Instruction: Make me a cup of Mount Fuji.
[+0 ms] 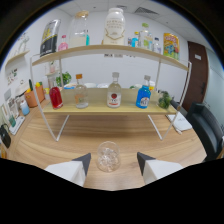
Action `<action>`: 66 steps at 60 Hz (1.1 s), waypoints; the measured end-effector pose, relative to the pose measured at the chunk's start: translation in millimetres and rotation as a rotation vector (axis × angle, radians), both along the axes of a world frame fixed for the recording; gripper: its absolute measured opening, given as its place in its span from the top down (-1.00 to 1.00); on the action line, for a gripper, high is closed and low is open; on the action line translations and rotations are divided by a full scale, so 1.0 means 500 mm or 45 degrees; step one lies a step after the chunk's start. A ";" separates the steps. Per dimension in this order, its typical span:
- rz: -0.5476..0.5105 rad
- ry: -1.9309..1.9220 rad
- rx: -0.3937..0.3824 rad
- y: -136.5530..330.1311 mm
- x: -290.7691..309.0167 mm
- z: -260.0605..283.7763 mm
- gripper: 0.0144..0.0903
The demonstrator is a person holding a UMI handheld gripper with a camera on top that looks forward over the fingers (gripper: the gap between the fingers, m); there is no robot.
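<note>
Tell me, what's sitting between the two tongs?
A clear glass stands on the wooden table between the open tongs, gaps on both sides, seen in the gripper view.

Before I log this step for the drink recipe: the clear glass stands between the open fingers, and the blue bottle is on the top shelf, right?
Not quite. The gripper view shows the blue bottle on the lower shelf, beside the clear bottle with the red label, not on the top shelf. The rest holds: the clear glass stands between the open fingers of the gripper.
</note>
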State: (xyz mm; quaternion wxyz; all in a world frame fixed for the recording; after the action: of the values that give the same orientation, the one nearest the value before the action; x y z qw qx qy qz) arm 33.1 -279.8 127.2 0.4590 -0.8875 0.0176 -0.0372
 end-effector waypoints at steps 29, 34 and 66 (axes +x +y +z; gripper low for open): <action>0.012 0.062 0.200 -0.063 -0.102 0.067 -0.88; 0.039 0.076 0.287 -0.018 -0.139 0.102 -0.89; 0.089 0.031 0.434 0.331 -0.175 0.142 -0.31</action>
State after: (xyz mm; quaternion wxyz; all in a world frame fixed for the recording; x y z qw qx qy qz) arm -54.3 -114.2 198.4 0.6036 -0.7973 -0.0016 -0.0071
